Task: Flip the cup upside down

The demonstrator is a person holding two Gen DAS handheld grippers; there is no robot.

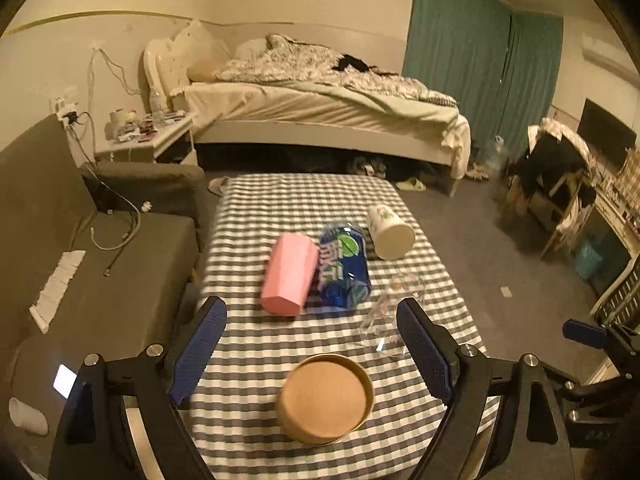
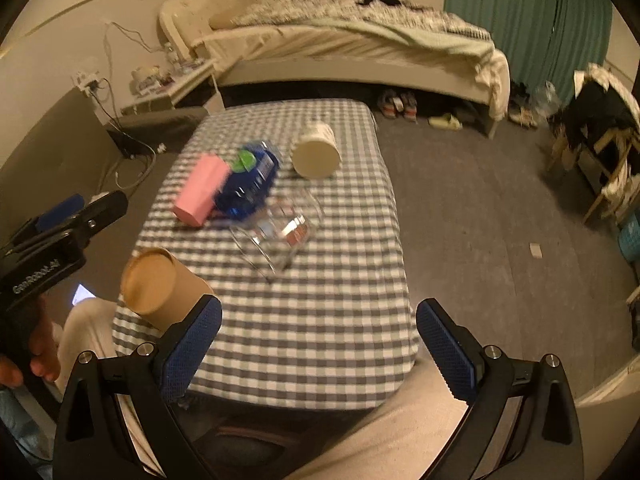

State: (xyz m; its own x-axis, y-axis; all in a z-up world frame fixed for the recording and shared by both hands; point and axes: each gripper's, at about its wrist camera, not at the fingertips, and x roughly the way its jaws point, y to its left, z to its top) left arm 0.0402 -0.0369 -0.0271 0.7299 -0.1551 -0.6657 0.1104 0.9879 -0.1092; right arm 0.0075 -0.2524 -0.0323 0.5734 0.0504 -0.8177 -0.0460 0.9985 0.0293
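Note:
Several cups stand bottom up on the checked table (image 1: 256, 344): a brown paper cup (image 1: 325, 398) at the near edge, a pink cup (image 1: 289, 274), a blue printed cup (image 1: 343, 266), a white cup (image 1: 390, 233) and a clear glass (image 1: 390, 312). My left gripper (image 1: 310, 354) is open and empty, with the brown cup between and just below its fingers. My right gripper (image 2: 318, 350) is open and empty over the near edge of the table (image 2: 320, 320). The brown cup (image 2: 158, 288) is to its left. The pink cup (image 2: 200, 190), blue cup (image 2: 250, 180), white cup (image 2: 316, 154) and glass (image 2: 282, 228) lie farther off.
A grey sofa (image 1: 100, 280) flanks the table's left side. A bed (image 1: 312, 108) stands behind it, with a bedside table (image 1: 148, 136). A chair with clothes (image 1: 556, 176) is at the right. My left gripper also shows in the right wrist view (image 2: 60, 224).

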